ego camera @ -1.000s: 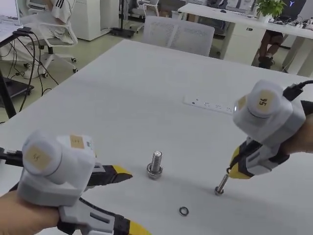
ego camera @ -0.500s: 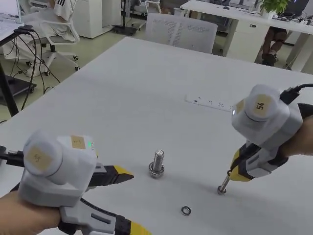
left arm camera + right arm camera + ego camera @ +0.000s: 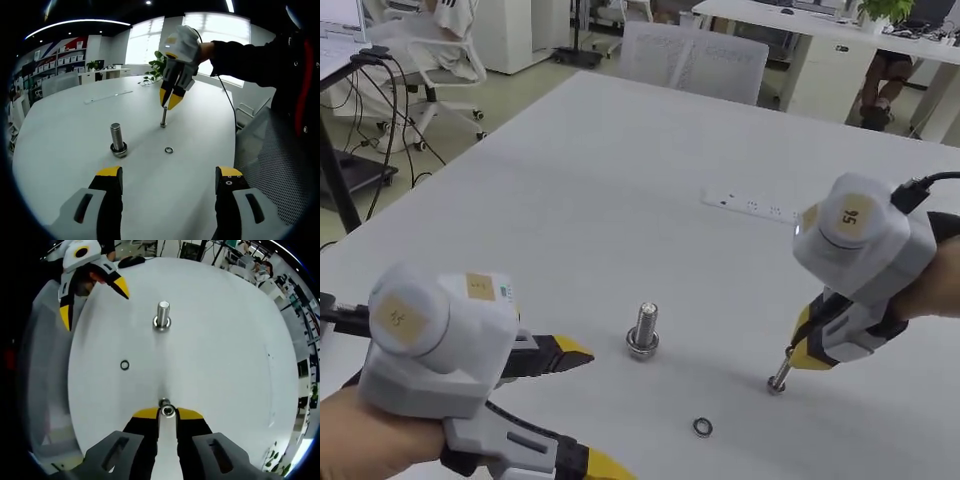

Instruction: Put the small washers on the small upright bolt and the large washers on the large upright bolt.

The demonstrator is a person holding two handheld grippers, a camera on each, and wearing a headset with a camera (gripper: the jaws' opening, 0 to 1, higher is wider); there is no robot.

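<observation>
Right gripper view: my right tongs (image 3: 166,413) clench the leaning small bolt (image 3: 778,378); a sideways tug could topple it. Left tongs (image 3: 167,173) released.

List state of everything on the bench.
Left tool: open, empty.
Right tool: nearly closed, grip unclear.
Large silver steel bolt: upright, free-standing.
Small silver steel bolt: standing, top at right tool's tips.
Small dark ring washer: loose, flat on white table.

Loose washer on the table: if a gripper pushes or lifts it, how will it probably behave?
The loose washer lies flat on the smooth white table, so it would probably slide, not roll. It looks thin and metal: likely stiff, light, and hard to pinch from above.
</observation>
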